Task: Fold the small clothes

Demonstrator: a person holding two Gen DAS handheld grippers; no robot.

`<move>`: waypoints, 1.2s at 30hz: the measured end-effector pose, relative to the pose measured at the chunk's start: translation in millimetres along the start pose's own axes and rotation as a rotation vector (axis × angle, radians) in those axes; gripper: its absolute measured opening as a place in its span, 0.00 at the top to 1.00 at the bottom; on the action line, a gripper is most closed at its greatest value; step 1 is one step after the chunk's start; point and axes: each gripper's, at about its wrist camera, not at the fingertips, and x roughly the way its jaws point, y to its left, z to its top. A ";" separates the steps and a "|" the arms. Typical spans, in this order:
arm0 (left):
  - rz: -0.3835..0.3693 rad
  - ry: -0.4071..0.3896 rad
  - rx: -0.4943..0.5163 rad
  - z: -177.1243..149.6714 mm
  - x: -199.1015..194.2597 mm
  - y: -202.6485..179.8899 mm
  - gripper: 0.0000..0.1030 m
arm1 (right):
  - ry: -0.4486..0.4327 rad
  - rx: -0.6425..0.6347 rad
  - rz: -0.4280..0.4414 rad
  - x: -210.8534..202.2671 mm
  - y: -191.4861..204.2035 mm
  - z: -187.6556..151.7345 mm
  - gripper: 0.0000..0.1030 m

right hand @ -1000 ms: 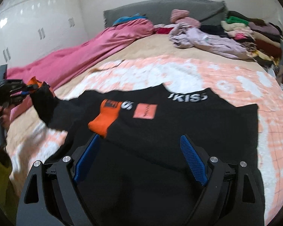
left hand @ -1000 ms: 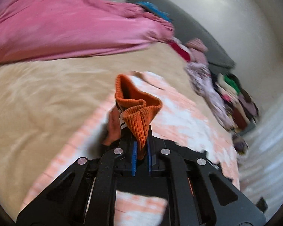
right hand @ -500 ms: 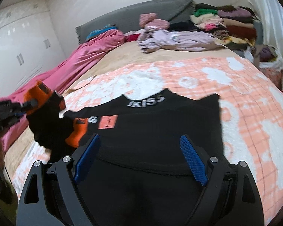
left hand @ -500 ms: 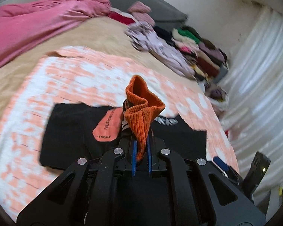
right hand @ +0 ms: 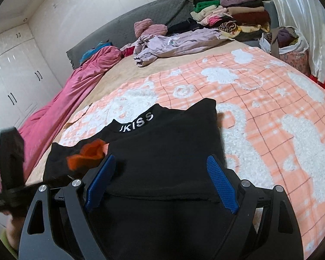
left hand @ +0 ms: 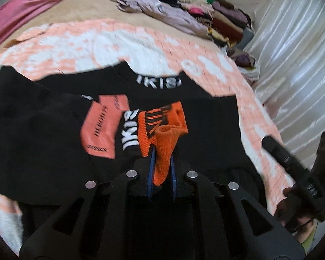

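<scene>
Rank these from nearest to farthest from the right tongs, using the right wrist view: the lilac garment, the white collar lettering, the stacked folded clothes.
1. White collar lettering, just ahead of the right tongs, slightly left.
2. Lilac garment, mid-bed, beyond the blanket.
3. Stacked folded clothes, far right, by the headboard.

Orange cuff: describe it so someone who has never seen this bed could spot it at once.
On the peach-and-white checked blanket covering the bed lies a black sweater with white lettering at its collar. Over the sweater's middle, the left gripper is shut on the orange cuff. It is the only ribbed, bright orange knit with black bars; the patch beside it is flat salmon.
</scene>
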 end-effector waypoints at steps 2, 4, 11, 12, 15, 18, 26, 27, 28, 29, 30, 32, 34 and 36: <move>-0.018 0.031 0.019 -3.8 12.3 -4.0 0.84 | 0.010 0.000 0.011 3.2 1.4 2.5 0.17; -0.046 0.048 0.041 -9.1 18.2 -7.2 0.80 | 0.034 -0.001 0.025 9.2 3.7 6.0 0.17; -0.088 -0.014 0.091 -22.1 -17.5 -7.8 0.68 | 0.150 -0.023 0.092 42.0 19.0 12.0 0.21; -0.077 -0.038 0.098 -23.1 -25.9 -6.1 0.68 | 0.171 -0.026 0.108 47.7 21.2 11.3 0.28; 0.038 -0.116 0.120 -25.8 -51.4 7.8 0.67 | 0.249 -0.042 0.134 68.9 29.2 5.0 0.38; 0.095 -0.132 0.088 -25.0 -64.1 27.1 0.64 | 0.311 -0.052 0.163 87.1 38.6 -1.6 0.39; 0.117 -0.227 -0.059 -24.5 -109.2 84.8 0.58 | 0.360 -0.126 0.199 111.6 68.7 -13.1 0.68; 0.123 -0.237 -0.074 -23.7 -113.3 90.5 0.58 | 0.352 -0.125 0.204 112.3 69.6 -13.9 0.76; 0.130 -0.245 -0.084 -23.3 -116.4 94.5 0.58 | 0.343 -0.123 0.222 110.9 70.3 -14.4 0.80; 0.135 -0.253 -0.098 -22.5 -120.0 99.3 0.57 | 0.332 -0.123 0.235 109.0 70.7 -13.8 0.85; 0.136 -0.261 -0.111 -21.9 -122.7 103.8 0.57 | 0.312 -0.129 0.241 104.6 70.8 -12.8 0.88; 0.135 -0.275 -0.140 -20.6 -128.7 113.5 0.57 | 0.282 -0.137 0.248 97.0 72.2 -9.9 0.91; 0.143 -0.284 -0.159 -19.8 -132.8 119.8 0.57 | 0.239 -0.151 0.242 84.9 74.7 -3.6 0.92; 0.143 -0.288 -0.175 -18.5 -135.0 124.1 0.57 | 0.187 -0.170 0.237 70.1 75.3 4.1 0.92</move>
